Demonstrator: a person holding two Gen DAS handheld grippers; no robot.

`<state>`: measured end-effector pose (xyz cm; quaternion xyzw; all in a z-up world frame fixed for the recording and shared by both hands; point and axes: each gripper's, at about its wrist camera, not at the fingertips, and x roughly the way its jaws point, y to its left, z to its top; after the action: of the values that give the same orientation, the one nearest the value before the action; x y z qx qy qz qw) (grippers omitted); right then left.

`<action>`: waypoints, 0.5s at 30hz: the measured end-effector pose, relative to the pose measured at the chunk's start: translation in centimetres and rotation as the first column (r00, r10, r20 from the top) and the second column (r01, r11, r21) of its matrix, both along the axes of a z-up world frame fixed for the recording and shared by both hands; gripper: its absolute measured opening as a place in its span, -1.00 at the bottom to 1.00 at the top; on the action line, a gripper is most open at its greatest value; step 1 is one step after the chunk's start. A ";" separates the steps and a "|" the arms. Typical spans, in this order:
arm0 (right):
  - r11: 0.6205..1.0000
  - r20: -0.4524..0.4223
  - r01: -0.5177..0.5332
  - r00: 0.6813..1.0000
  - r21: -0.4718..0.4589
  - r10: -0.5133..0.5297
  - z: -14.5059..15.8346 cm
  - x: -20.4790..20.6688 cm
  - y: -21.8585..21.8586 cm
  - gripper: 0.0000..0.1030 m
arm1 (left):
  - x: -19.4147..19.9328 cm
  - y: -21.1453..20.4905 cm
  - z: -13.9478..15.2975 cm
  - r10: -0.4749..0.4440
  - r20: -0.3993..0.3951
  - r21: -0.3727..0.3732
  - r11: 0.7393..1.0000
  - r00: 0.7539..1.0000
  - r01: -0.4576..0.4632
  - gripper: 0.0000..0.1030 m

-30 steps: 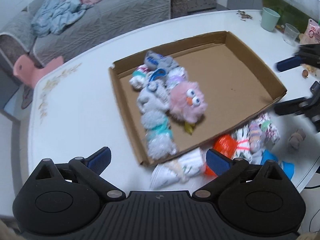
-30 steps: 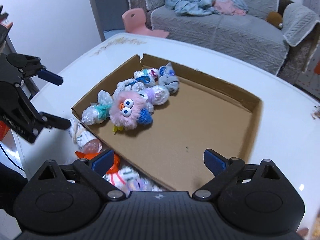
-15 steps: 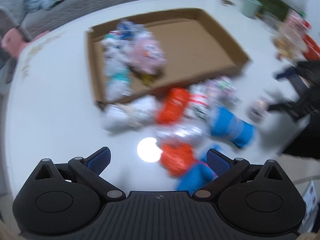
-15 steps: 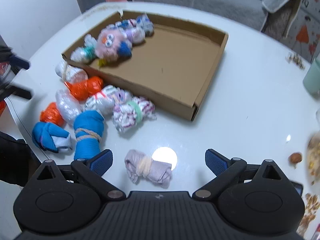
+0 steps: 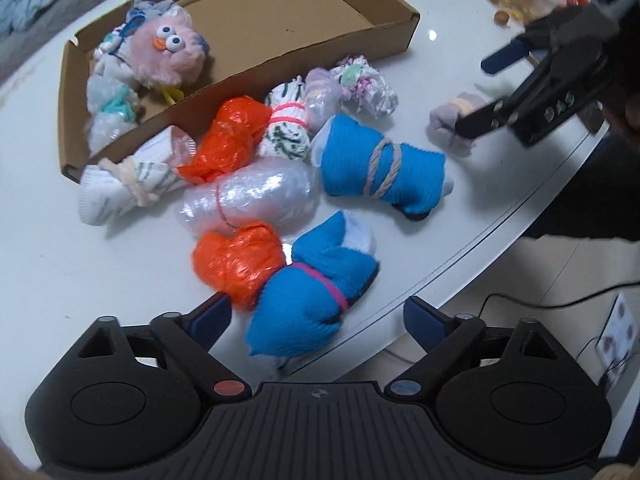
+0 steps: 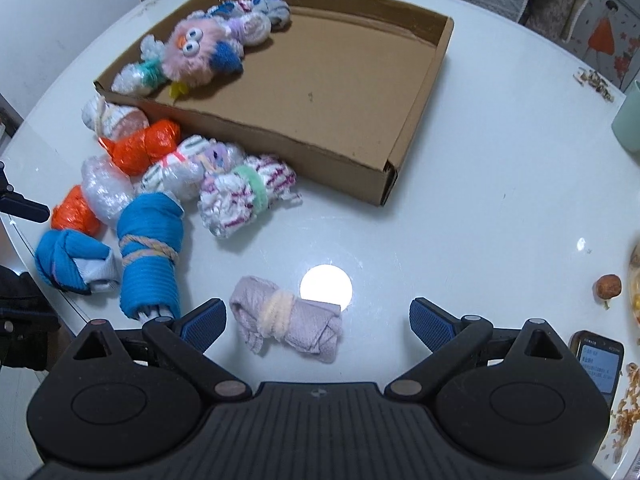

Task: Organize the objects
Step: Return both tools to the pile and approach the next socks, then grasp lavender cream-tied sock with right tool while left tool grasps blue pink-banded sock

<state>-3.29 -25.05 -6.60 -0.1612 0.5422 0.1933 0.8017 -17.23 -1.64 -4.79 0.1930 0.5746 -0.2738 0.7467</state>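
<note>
The left claw (image 5: 316, 320) hangs wide apart over the near edge of the white tabletop (image 5: 60, 272), its jaws to either side of a blue sock bundle with a pink band (image 5: 312, 300) and gripping nothing. Touching that bundle's left side is an orange plastic-wrapped bundle (image 5: 236, 264), and just beyond it lies a clear bubble-wrapped roll (image 5: 248, 200). A larger blue roll tied with tan cord (image 5: 380, 168) sits to the right, with a second orange bundle (image 5: 228, 140), a white sock roll with a pink tie (image 5: 286, 128) and a white bundle with a green band (image 5: 364, 84) crowded against the outer wall of the cardboard box (image 5: 360, 40). A white sock tied with cream string (image 5: 124, 188) lies by the box's near corner. Inside the box, along its left side, a fuzzy pink toy with googly eyes (image 5: 168, 60) rests among several more wrapped bundles. The right claw (image 6: 316, 320) is likewise spread wide and empty, low over the tabletop, with a lavender cloth roll bound with pale yarn (image 6: 286, 324) lying between its fingers, nearer the left one and touching neither. A bright lamp reflection (image 6: 326, 288) glints just behind the roll. Far right, a phone (image 6: 598, 364) and a mint cup (image 6: 628, 120) sit near the edge.
</note>
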 end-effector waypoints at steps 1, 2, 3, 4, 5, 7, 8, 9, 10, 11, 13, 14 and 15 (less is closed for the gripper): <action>1.000 -0.006 0.000 1.000 -0.005 0.000 -0.2 0.0 0.0 0.87 | -0.1 -0.2 0.0 -0.006 0.008 -0.005 1.000 1.000 0.006 0.75; 1.000 -0.010 0.000 1.000 -0.008 0.000 -0.3 0.0 0.0 0.84 | -0.2 -0.4 0.0 -0.013 0.020 -0.007 1.000 1.000 0.013 0.72; 1.000 -0.013 0.000 1.000 -0.010 0.000 -0.4 -0.1 -0.1 0.82 | -0.1 -0.5 0.1 -0.013 0.023 -0.014 1.000 1.000 0.014 0.63; 1.000 -0.014 -0.001 1.000 -0.013 0.001 -0.6 -0.1 -0.1 0.77 | -0.1 -0.6 0.0 -0.008 0.021 -0.019 1.000 1.000 0.008 0.58; 1.000 -0.018 -0.001 1.000 -0.016 0.001 -0.7 0.0 -0.1 0.67 | -0.1 -0.7 0.0 -0.004 0.022 -0.019 1.000 1.000 0.004 0.44; 1.000 -0.023 -0.003 1.000 -0.010 0.003 -0.8 -0.1 -0.1 0.49 | -0.3 -0.8 -0.3 -0.013 0.029 0.006 1.000 0.999 0.013 0.27; 1.000 -0.024 -0.008 1.000 -0.004 0.008 -0.8 -0.1 -0.1 0.40 | -0.4 -0.7 -0.4 -0.016 0.027 0.013 1.000 0.999 0.016 0.25; 1.000 -0.026 -0.011 1.000 0.000 0.011 -0.8 -0.2 -0.1 0.36 | -0.3 -0.7 -0.5 -0.013 0.025 0.014 1.000 1.000 0.013 0.23; 1.000 -0.030 -0.012 0.999 0.004 0.013 -0.8 -0.2 -0.1 0.28 | -0.2 -0.6 -0.5 -0.010 0.023 0.014 1.000 1.000 0.010 0.22; 1.000 -0.033 -0.013 0.999 0.007 0.013 -0.8 -0.2 -0.1 0.17 | -0.1 -0.5 -0.5 -0.007 0.022 0.012 1.000 1.000 0.006 0.20; 1.000 -0.039 -0.016 0.999 0.011 0.016 -0.8 -0.3 -0.2 0.05 | -0.1 -0.5 -0.4 -0.004 0.018 0.012 1.000 1.000 0.004 0.19; 1.000 -0.041 -0.018 0.999 0.014 0.019 -0.8 -0.3 -0.2 0.04 | -0.1 -0.5 -0.4 -0.004 0.017 0.014 1.000 1.000 0.004 0.18; 1.000 -0.042 -0.019 0.999 0.018 0.019 -0.8 -0.4 -0.3 0.03 | -0.2 -0.5 -0.3 -0.005 0.016 0.016 1.000 1.000 0.005 0.17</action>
<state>-3.65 -25.33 -7.36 -0.1555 0.5556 0.2089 0.7896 -17.39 -2.13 -5.09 0.2028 0.5702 -0.2694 0.7491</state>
